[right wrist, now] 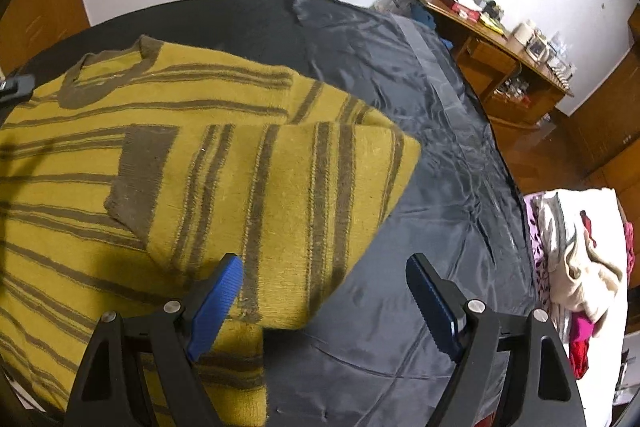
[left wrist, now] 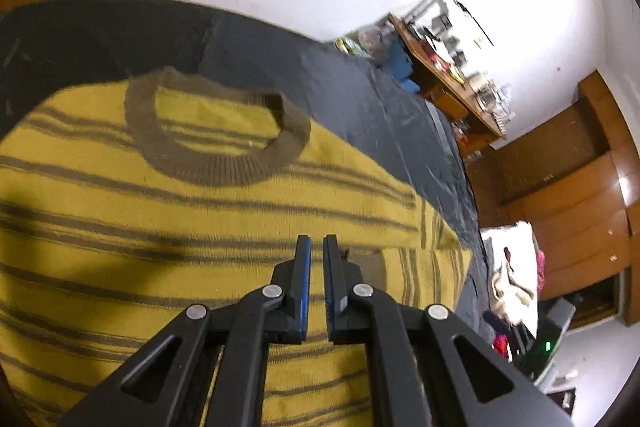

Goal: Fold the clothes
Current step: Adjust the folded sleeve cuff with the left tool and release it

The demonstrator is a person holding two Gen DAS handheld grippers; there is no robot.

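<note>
I see a dark sheet (right wrist: 420, 155) spread under a yellow striped sweater (left wrist: 120, 227), which lies flat with its collar at the far side and its right sleeve (right wrist: 288, 195) folded in across the body. My left gripper (left wrist: 316, 247) hangs over the sweater, pressed together and empty. My right gripper (right wrist: 324, 267) is spread wide over the sleeve's near right edge.

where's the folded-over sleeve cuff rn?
Right wrist view, left of centre: the brown cuff lies on the sweater chest, sleeve folded inward, up-left of the open right gripper.
</note>
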